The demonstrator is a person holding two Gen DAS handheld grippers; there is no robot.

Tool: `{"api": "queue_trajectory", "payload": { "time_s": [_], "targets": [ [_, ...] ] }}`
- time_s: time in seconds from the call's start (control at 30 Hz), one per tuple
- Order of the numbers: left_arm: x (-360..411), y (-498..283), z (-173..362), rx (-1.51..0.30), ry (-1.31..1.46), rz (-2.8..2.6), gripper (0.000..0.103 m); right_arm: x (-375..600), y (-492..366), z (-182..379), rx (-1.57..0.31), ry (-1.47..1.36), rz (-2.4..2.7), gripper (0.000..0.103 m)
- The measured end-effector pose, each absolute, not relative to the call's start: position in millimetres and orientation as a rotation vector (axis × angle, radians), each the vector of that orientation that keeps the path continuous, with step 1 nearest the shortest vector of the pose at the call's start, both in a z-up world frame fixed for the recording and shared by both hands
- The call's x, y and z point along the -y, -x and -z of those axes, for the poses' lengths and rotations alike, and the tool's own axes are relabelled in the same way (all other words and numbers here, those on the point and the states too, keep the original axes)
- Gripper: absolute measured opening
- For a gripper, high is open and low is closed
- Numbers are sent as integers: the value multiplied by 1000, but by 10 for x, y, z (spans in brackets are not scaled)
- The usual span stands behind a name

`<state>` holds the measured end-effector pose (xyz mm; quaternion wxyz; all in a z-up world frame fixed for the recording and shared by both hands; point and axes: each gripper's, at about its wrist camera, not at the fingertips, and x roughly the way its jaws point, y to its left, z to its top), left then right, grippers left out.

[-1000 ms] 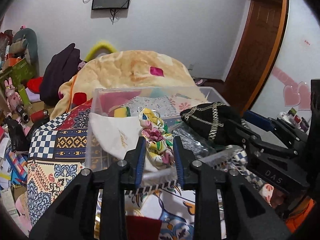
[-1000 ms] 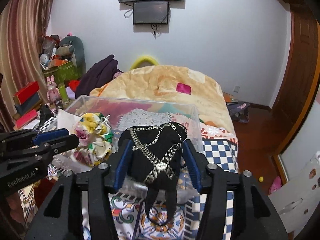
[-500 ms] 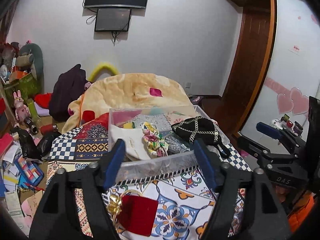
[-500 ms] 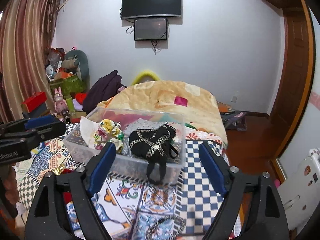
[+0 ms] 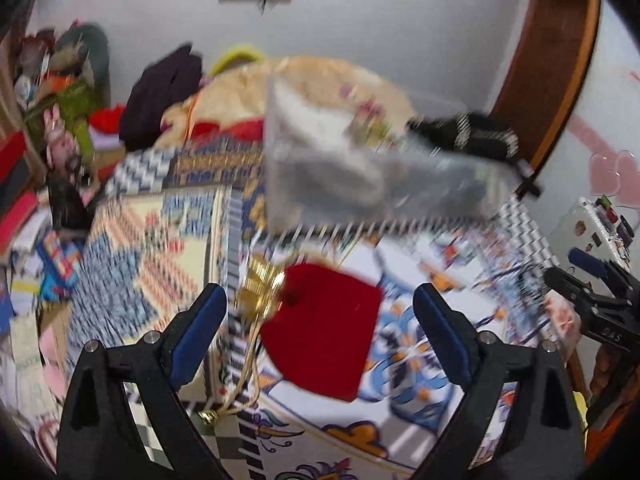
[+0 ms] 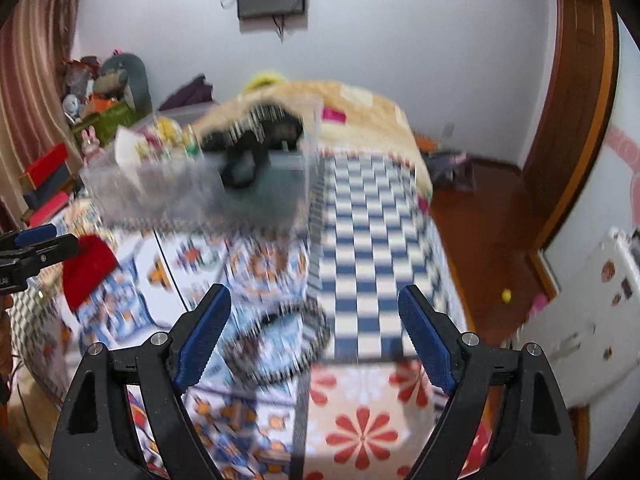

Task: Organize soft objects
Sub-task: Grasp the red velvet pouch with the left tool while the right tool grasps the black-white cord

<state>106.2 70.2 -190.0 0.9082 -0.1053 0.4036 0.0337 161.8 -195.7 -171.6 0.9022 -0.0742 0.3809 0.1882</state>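
Both views are motion-blurred. A clear plastic bin [image 5: 380, 184] [image 6: 192, 196] stands on the patterned bedspread and holds a floral cloth [image 5: 370, 124], a white cloth and a black chain-trimmed piece [image 5: 468, 136] [image 6: 256, 136] that hangs over its rim. My left gripper [image 5: 320, 332] is open and empty above a red cloth pouch [image 5: 324, 328] with a gold cord [image 5: 256, 288]. My right gripper [image 6: 314, 336] is open and empty above a black chain loop [image 6: 280, 344]. The pouch also shows in the right wrist view [image 6: 86, 272].
The patterned quilt [image 6: 372, 248] covers the bed, with a yellow blanket [image 5: 320, 80] behind the bin. Toys and boxes [image 5: 48, 120] crowd the left side. A wooden door [image 6: 576, 120] and floor lie right. The other gripper shows at each view's edge [image 5: 600, 304] [image 6: 28, 256].
Both grippers let go of their cloths into the bin, opened wide and pulled back and down toward the near bedspread, over the red pouch and the chain loop.
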Motion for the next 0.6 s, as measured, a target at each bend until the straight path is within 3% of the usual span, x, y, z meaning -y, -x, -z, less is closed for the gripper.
{"api": "queue_trajectory", "payload": {
  "time_s": [0.37, 0.43, 0.6],
  "targets": [
    [-505, -1078, 2128, -843, 107, -103, 96, 1837, -1551, 1953, -811, 200, -417, 81],
    [-501, -1073, 2123, -834, 105, -108, 92, 1827, -1528, 1945, -802, 199, -436, 67],
    [-493, -1047, 2085, -813, 108, -116, 65, 1827, -1532, 1932, -796, 192, -455, 31]
  ]
}}
